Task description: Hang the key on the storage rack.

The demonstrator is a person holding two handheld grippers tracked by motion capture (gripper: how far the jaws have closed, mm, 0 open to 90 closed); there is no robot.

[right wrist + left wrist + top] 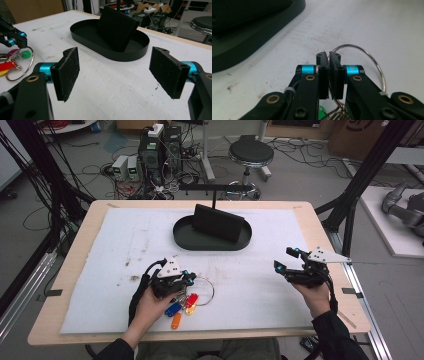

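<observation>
Near left on table (280,290), we clamp left hand-held gripper (328,55) on key ring (372,58): thin, slippery wire, tags dangling; right hand-held gripper (113,72) open.

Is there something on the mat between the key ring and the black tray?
Nothing visible. The left gripper is shut on the key ring, and the white mat up to the black tray is bare. The right gripper hangs open off to the side.
</observation>
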